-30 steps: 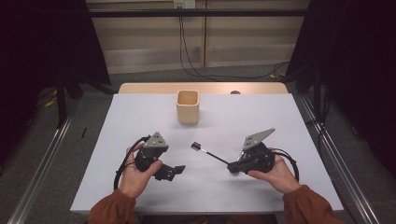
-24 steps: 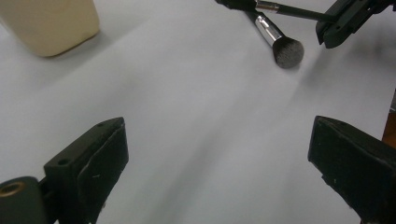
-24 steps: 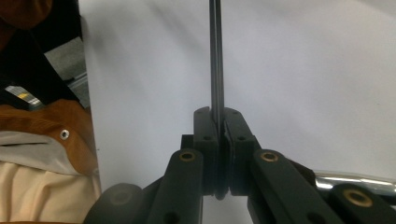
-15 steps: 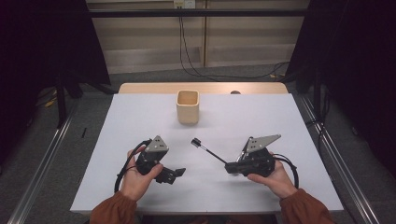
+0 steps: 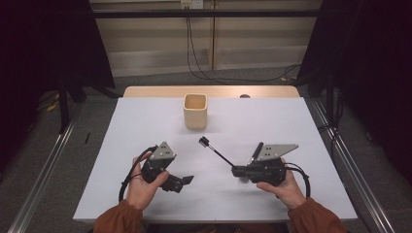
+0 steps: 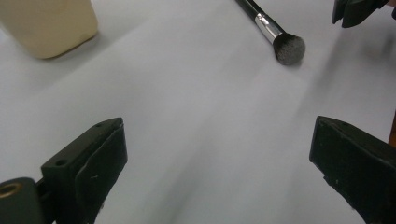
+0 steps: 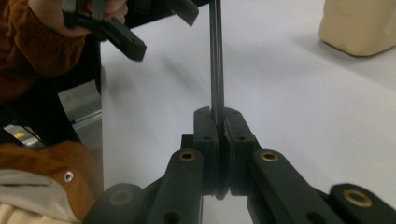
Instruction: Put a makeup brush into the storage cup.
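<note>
the right gripper (image 5: 236,171) has its jaws clamped on the handle end of the makeup brush (image 5: 215,151), bristles pointing far-left near the table's middle. the left gripper (image 5: 187,180) waits wide open, near-left. grasp done; carrying it to the beige cup (image 5: 195,111) likely remains.

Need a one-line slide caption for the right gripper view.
Right claw shut on a brush handle, beige cup on the white table beyond.
</note>
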Motion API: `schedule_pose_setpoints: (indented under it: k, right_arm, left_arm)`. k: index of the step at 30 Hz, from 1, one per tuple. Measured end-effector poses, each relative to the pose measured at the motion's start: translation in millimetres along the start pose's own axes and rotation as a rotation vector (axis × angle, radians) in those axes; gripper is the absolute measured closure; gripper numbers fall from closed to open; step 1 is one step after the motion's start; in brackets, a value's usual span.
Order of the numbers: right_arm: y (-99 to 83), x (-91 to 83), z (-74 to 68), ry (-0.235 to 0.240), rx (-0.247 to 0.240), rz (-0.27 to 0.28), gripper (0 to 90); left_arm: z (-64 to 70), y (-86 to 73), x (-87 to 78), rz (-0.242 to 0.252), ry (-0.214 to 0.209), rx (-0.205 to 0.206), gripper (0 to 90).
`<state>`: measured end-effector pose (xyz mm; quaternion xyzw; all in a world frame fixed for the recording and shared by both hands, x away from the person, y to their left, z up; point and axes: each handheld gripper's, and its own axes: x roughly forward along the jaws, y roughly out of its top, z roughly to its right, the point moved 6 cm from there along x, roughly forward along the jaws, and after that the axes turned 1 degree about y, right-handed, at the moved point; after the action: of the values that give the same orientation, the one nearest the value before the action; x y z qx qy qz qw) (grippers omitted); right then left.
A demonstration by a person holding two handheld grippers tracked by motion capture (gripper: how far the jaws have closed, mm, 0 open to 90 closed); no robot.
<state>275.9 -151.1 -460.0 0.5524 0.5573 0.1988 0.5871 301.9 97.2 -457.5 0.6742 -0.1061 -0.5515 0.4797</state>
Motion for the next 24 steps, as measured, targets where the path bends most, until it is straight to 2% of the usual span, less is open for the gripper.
schedule_pose_setpoints:
  k: [4,7,13,20,22,24]
  right_arm:
    - [2.7,-1.0,-1.0,0.008,0.001,0.03,85.7]
    - [4.3,-1.6,-2.0,0.02,0.004,0.047,85.7]
    - [7.2,-2.9,-2.3,0.022,-0.01,0.069,85.7]
    - [7.2,-1.7,-3.8,0.036,-0.021,0.069,85.7]
    - [7.5,-1.0,-4.1,0.038,-0.025,0.068,85.7]
    - [7.4,0.0,-4.0,0.04,-0.025,0.067,85.7]
  left_arm:
    - [2.4,3.2,1.2,0.035,-0.005,0.008,3.8]
    - [5.9,5.8,2.7,0.059,-0.047,0.007,4.1]
    - [9.4,13.6,4.2,0.146,-0.051,0.007,3.8]
    - [16.5,19.4,8.1,0.226,-0.079,0.001,3.8]
    - [20.4,24.1,10.9,0.27,-0.082,0.005,4.2]
    - [27.1,30.0,14.1,0.277,-0.089,0.019,5.1]
